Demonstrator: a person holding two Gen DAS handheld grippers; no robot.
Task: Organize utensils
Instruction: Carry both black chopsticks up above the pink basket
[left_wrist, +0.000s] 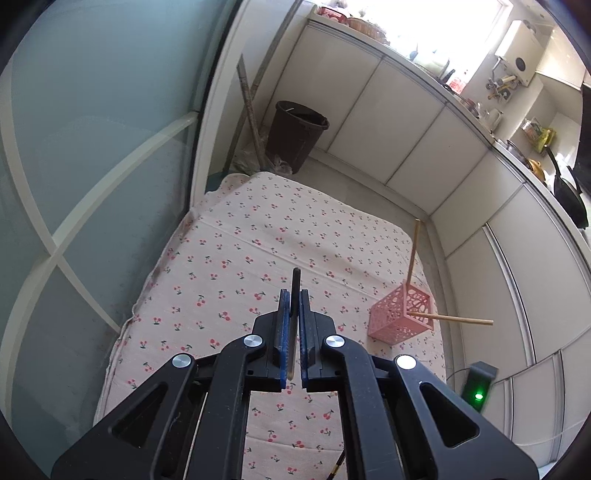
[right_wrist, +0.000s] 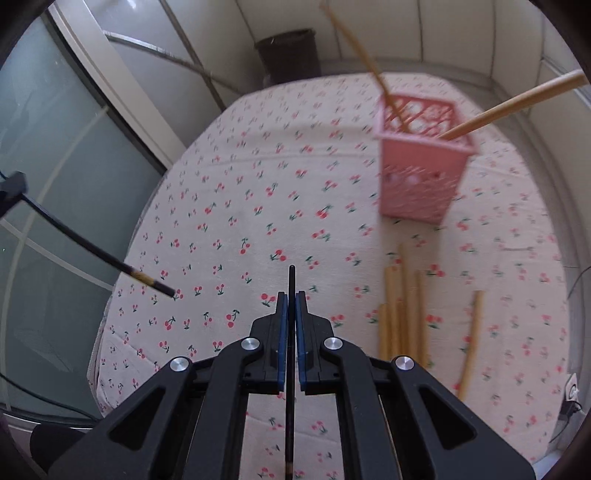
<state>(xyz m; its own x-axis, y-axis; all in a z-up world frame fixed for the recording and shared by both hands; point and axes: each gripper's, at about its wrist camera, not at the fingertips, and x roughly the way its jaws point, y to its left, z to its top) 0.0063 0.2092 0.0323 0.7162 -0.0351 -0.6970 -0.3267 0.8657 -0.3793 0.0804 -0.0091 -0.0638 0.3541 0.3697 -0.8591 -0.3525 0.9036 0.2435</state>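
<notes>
— What do our grippers hold?

— Our left gripper (left_wrist: 294, 295) is clamped on a black chopstick (left_wrist: 295, 286). Our right gripper (right_wrist: 291, 297) pinches another black chopstick (right_wrist: 291, 280) between its blue pads.

— Where do the utensils sit?

— A pink lattice basket (right_wrist: 421, 177) stands on the cherry-print worktop (right_wrist: 240, 184), ahead and to our right, with two wooden chopsticks (right_wrist: 517, 99) leaning out of it. More wooden chopsticks (right_wrist: 402, 314) lie flat just right of our right gripper.
</notes>
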